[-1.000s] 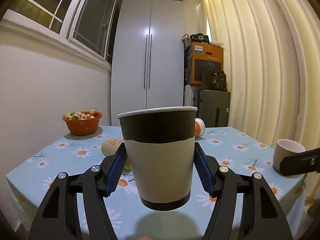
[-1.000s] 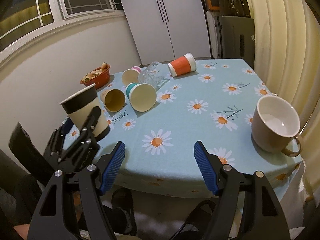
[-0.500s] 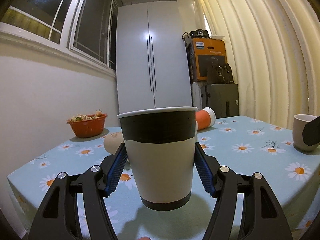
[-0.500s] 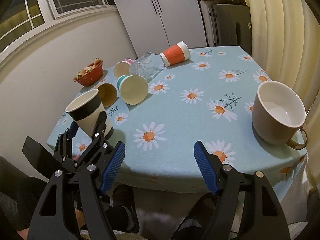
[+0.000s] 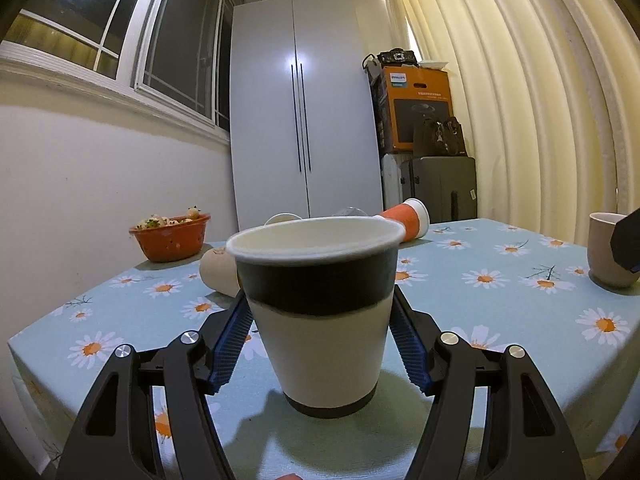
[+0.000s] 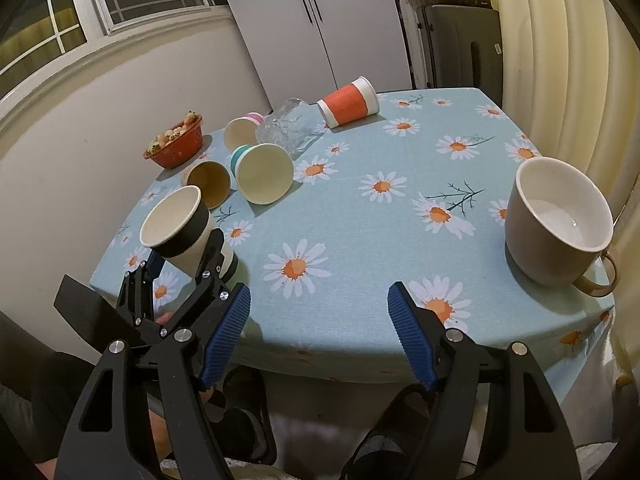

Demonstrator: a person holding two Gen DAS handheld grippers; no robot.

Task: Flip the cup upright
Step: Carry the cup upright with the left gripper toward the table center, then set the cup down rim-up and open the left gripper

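Setting the cup [image 5: 320,312] down mouth-up near the table [image 5: 500,320] edge looks like the step in hand; in the left view it sits between the left tongs [image 5: 320,344], pads at its sides, base apparently on the cloth. Next comes release and straight withdrawal. In the right view, the right tongs [image 6: 318,332] hang open and empty, well apart from it.
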